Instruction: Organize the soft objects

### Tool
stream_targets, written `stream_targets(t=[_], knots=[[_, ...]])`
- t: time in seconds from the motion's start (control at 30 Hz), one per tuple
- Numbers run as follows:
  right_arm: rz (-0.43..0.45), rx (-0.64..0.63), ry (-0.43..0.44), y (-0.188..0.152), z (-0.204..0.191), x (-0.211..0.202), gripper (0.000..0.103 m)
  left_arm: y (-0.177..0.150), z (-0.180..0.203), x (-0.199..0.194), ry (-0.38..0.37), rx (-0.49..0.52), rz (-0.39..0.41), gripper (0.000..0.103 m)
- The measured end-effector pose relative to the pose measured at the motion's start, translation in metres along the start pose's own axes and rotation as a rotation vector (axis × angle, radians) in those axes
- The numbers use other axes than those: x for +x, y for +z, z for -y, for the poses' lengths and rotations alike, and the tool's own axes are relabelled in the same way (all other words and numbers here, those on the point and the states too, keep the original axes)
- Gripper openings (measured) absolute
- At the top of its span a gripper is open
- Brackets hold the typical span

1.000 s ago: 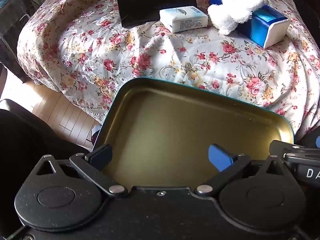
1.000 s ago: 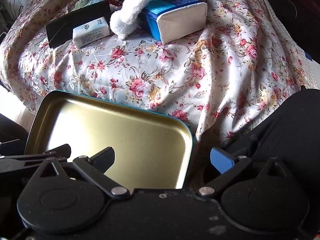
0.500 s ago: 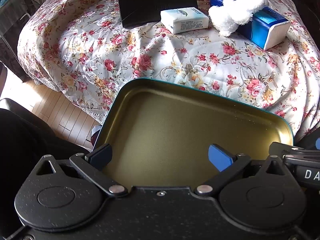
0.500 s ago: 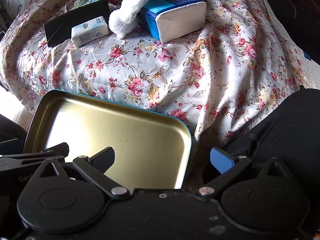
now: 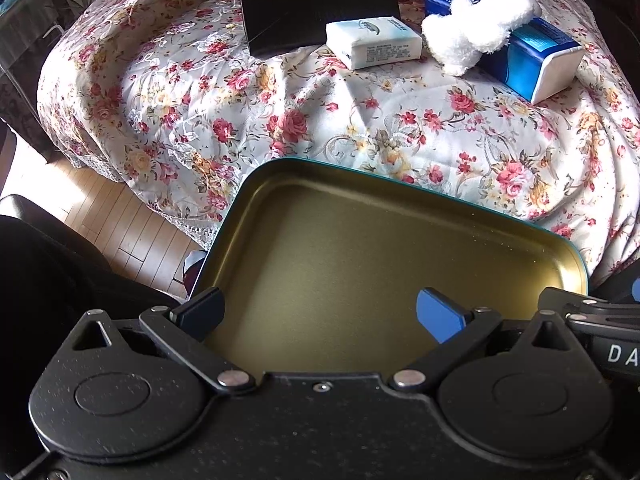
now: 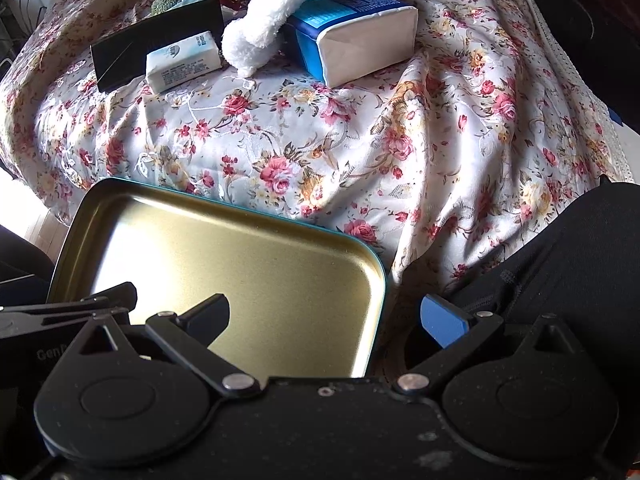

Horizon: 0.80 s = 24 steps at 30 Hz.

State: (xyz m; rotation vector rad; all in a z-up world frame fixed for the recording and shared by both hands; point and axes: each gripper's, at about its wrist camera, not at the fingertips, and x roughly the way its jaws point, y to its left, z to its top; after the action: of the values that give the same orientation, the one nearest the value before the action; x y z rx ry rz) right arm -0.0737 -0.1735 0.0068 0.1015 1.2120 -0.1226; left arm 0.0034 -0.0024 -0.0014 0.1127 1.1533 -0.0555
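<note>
Distance was the thing that mattered: the white plush toy (image 6: 269, 20) lay far ahead of both tongs, up the flowered bedspread (image 6: 360, 152), well apart from the gold tin tray (image 6: 224, 256) just under my fingers. Its long axis ran diagonally, one end on the cloth beside the small tissue pack (image 6: 182, 62), the other propped on the big blue tissue pack (image 6: 352, 28). My right gripper (image 6: 326, 316) looked the nearer, with bare cloth between; my left gripper (image 5: 320, 312) hung over the tray. Both stood spread wide, holding nothing. A black flat case (image 5: 320, 16) lay behind the small pack, and small clutter beyond, none of it blocking a straight reach.
</note>
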Motion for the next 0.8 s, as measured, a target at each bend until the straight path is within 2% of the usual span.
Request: stream_targets(t=[0.8], knots=[[0.001, -0.001, -0.001, 0.0005, -0.0002, -0.0002, 0.102, -0.0004, -0.0008, 0.0000, -0.001, -0.007, 0.001, 0.099]])
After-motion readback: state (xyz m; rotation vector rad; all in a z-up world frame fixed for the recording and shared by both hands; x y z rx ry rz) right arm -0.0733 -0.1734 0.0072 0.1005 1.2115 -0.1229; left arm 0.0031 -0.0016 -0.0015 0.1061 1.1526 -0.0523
